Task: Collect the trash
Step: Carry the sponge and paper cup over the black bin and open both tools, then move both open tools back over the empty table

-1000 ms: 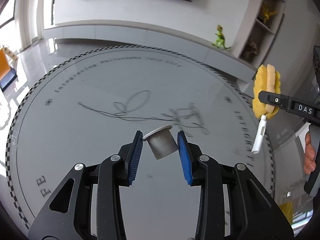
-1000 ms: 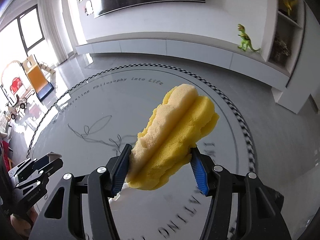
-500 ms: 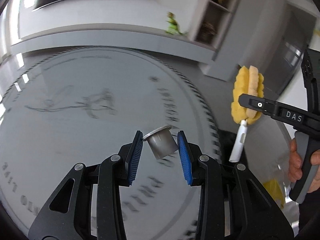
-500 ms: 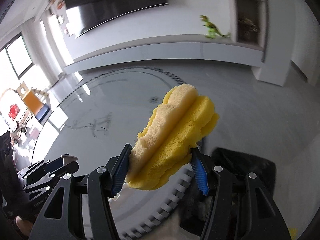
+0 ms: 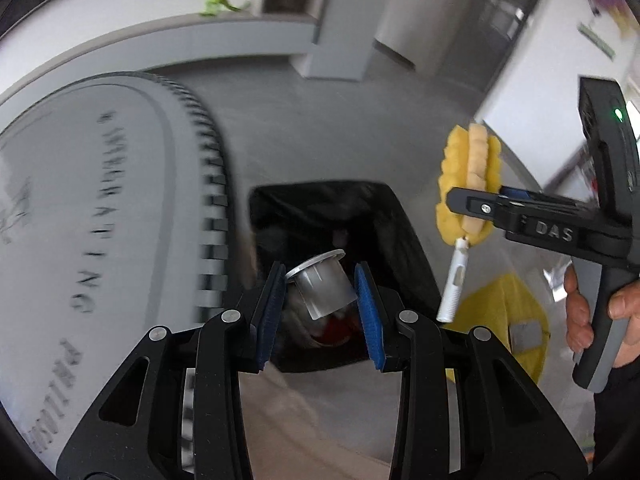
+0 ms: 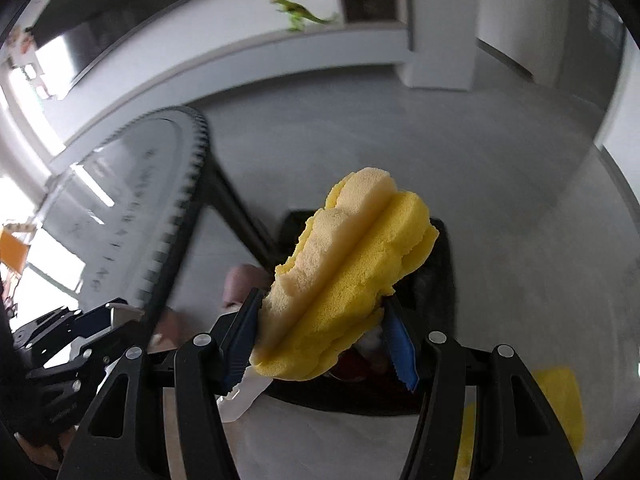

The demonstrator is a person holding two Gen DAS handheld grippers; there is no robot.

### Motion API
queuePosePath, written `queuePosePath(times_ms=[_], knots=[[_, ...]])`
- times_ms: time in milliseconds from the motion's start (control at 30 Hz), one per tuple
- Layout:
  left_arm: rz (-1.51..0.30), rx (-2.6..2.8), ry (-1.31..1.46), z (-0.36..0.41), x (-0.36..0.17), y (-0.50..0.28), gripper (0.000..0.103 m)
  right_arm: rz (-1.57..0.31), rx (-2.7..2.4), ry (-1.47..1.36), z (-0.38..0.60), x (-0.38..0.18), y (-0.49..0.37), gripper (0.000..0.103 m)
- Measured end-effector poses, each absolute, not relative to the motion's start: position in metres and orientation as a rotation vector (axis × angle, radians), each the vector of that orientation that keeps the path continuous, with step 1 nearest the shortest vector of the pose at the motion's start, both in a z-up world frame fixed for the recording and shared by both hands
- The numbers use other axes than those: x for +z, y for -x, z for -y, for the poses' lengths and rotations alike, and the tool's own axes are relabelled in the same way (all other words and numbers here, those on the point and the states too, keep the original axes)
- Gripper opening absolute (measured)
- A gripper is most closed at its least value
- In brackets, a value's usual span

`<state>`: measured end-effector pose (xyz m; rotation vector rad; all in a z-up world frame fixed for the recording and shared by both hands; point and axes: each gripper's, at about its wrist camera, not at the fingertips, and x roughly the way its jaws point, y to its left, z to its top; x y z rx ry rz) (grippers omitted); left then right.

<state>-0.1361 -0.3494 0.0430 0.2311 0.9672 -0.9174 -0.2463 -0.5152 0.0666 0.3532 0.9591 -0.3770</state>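
Left gripper (image 5: 320,300): blue pads closed in tight on a small grey capsule cup (image 5: 322,289); cup tilted, flanged rim up and to the left, pinched between both pads
Right gripper (image 6: 320,336): jaws about half wide, clamped on a yellow sponge brush (image 6: 348,276); the foam bulges up past the fingertips; in the left view its white handle (image 5: 454,280) hangs down below the jaws
Hand (image 5: 588,312): wrapped round the right gripper's grey grip at the right edge
Bin (image 5: 400,216): black-lined, mouth open, on the floor directly beneath the cup; the sponge brush sits above it in the right view too; something red down inside
Yellow patch (image 5: 504,304): on the floor just right of the bin; blurred, cannot tell what
Table (image 5: 100,200): round, grey, lettered rim, left of the bin
Toy dinosaur (image 6: 298,14): green, on the far white ledge
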Motion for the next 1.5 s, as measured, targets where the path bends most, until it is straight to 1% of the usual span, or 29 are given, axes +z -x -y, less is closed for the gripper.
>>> queuePosePath(times_ms=[100, 133, 167, 200, 233, 267, 567, 867, 900, 1100, 1500], knots=[[-1.007, -0.953, -0.276, 0.374, 0.028, 0.143, 0.036, -1.033, -0.387, -0.366, 0.530, 0.045, 0.248, 0.065], [-1.025, -0.968, -0.302, 0.383, 0.022, 0.145, 0.037, -1.072, -0.387, -0.368, 0.534, 0.036, 0.244, 0.072], [-1.029, -0.959, -0.337, 0.391, 0.017, 0.146, 0.057, -1.091, -0.405, -0.364, 0.538, 0.031, 0.242, 0.077], [-1.016, -0.928, -0.373, 0.398, 0.013, 0.148, 0.099, -1.101, -0.447, -0.356, 0.542, 0.025, 0.240, 0.078], [-0.996, -0.919, -0.377, 0.401, 0.014, 0.147, 0.096, -1.101, -0.468, -0.355, 0.545, 0.023, 0.239, 0.080], [-0.973, -0.914, -0.377, 0.403, 0.014, 0.148, 0.097, -1.099, -0.484, -0.360, 0.547, 0.020, 0.239, 0.080], [-1.024, -0.902, -0.284, 0.381, 0.013, 0.133, 0.097, -1.048, -0.481, -0.397, 0.548, 0.023, 0.240, 0.080], [-1.004, -0.865, -0.206, 0.341, 0.026, 0.128, 0.097, -1.001, -0.386, -0.362, 0.506, 0.045, 0.220, 0.081], [-0.998, -0.856, -0.198, 0.335, 0.028, 0.127, 0.097, -0.992, -0.370, -0.358, 0.499, 0.048, 0.217, 0.083], [-0.973, -0.764, -0.153, 0.284, 0.039, 0.111, 0.097, -0.926, -0.268, -0.313, 0.450, 0.068, 0.188, 0.088], [-0.930, -0.488, 0.007, 0.146, 0.051, 0.072, 0.097, -0.922, -0.043, -0.160, 0.329, 0.076, 0.116, 0.089]])
